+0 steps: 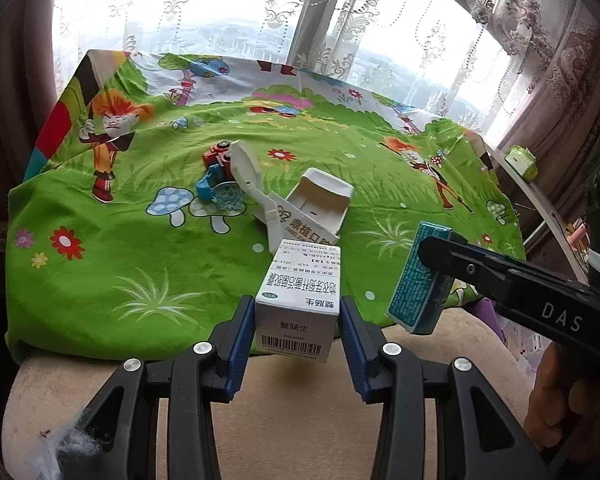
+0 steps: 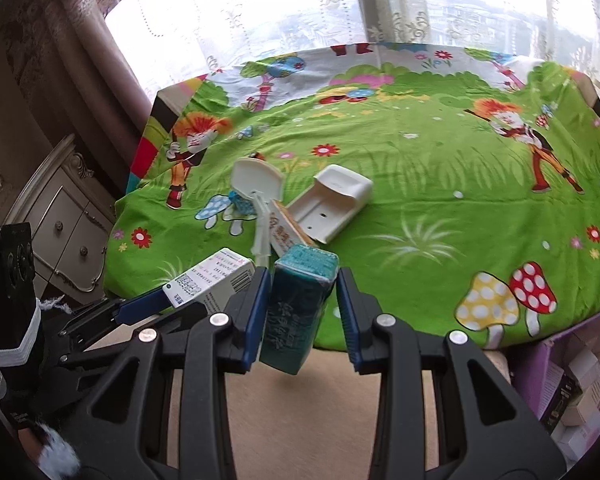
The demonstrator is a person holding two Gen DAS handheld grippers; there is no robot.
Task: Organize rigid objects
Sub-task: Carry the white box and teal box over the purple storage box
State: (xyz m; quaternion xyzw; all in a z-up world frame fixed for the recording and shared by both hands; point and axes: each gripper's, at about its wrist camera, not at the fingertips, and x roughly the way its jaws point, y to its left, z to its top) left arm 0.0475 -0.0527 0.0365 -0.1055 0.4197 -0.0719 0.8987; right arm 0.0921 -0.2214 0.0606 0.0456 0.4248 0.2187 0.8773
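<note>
White carton (image 1: 298, 300), barcoded, clamped in left gripper (image 1: 298, 320); teal box (image 2: 300, 308) pinched in right gripper (image 2: 304, 312). Below, green cartoon cloth (image 1: 140, 248), lace-curtained window (image 1: 220, 8) behind.

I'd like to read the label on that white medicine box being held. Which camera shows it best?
The left wrist view: the white medicine box sits centred between the left tool's fingers, its printed top and barcode facing the camera. The right wrist view catches it only at the left side, tilted and partly hidden behind the tool.
</note>
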